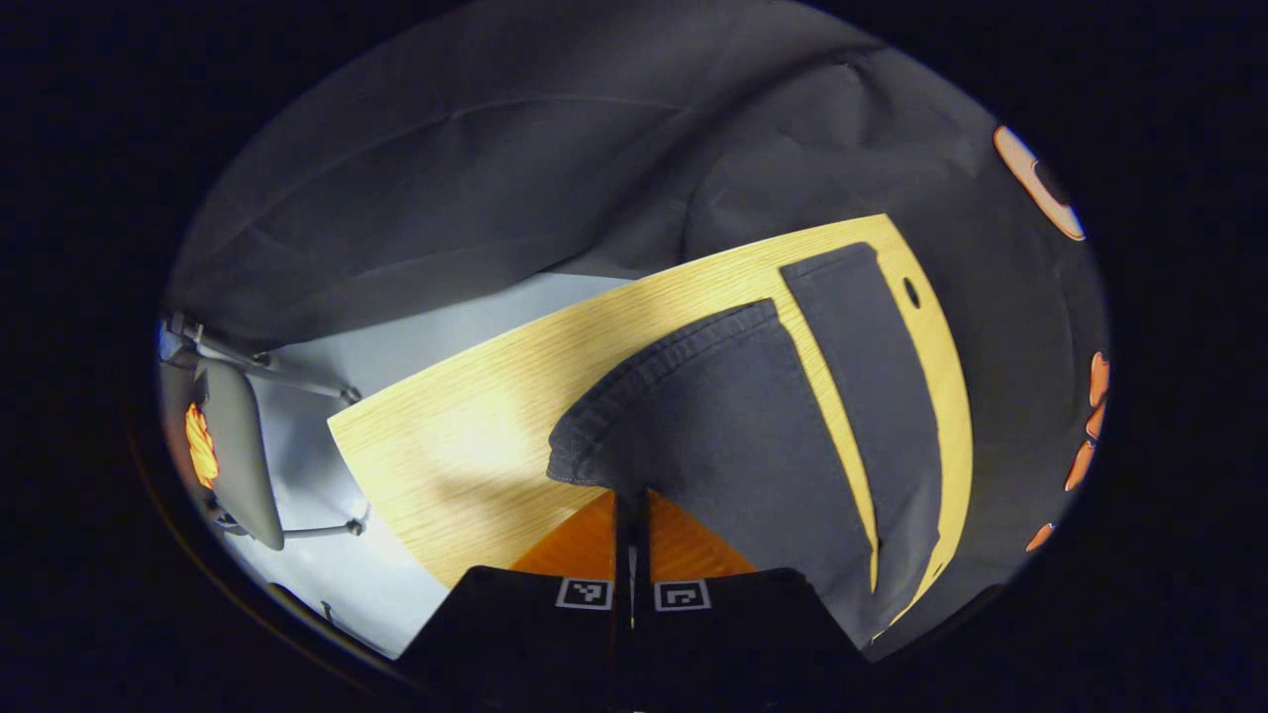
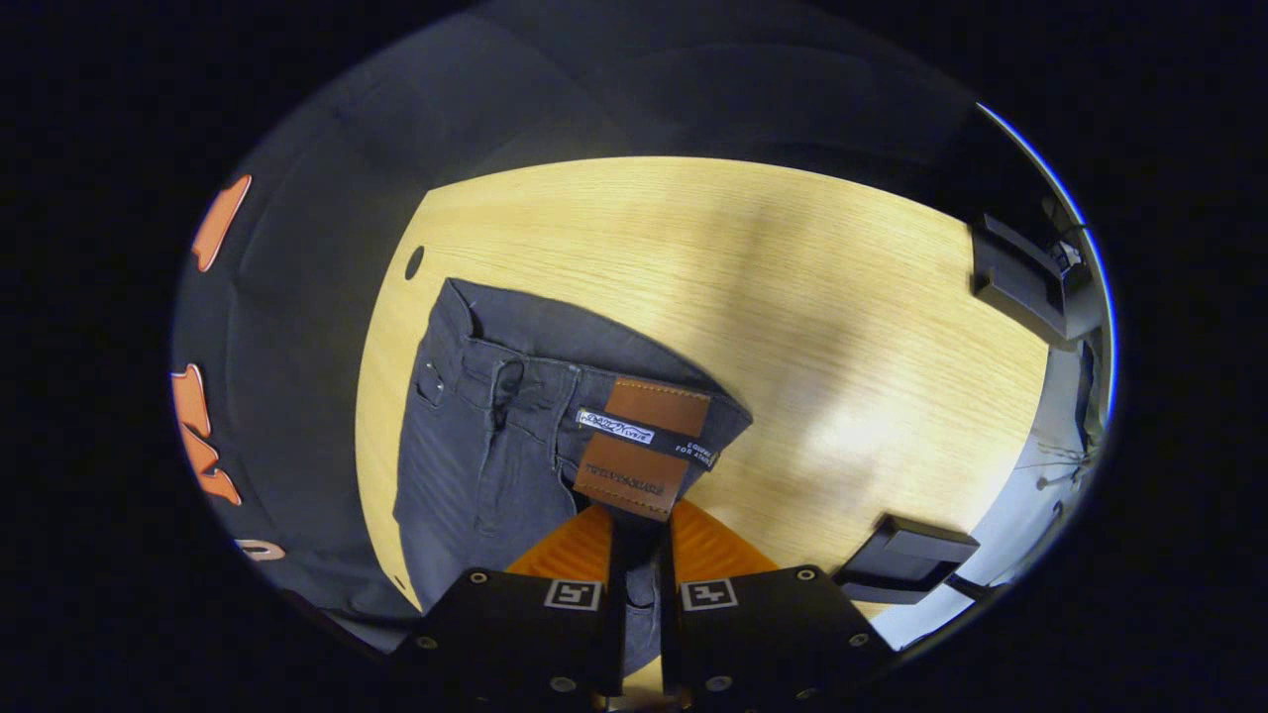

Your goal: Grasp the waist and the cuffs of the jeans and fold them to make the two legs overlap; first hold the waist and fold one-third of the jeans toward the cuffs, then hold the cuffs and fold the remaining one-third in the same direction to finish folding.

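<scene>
I find no text I can make out. In the right gripper view, the jeans point(image 2: 495, 446) carry a brown leather patch point(image 2: 642, 446) at the waist with an embossed line too faint to make out, and a dark band with a white tag point(image 2: 616, 427) whose print is too small to resolve.

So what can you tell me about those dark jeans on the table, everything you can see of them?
The jeans are dark grey denim lying on the pale wooden table. The right gripper view shows the waist end with belt loops, a rivet, and a brown leather-look patch; the right gripper pinches the waistband there. The left gripper view shows the stitched cuff of one leg lifted over the other flat leg, the left gripper closed on it.
</scene>
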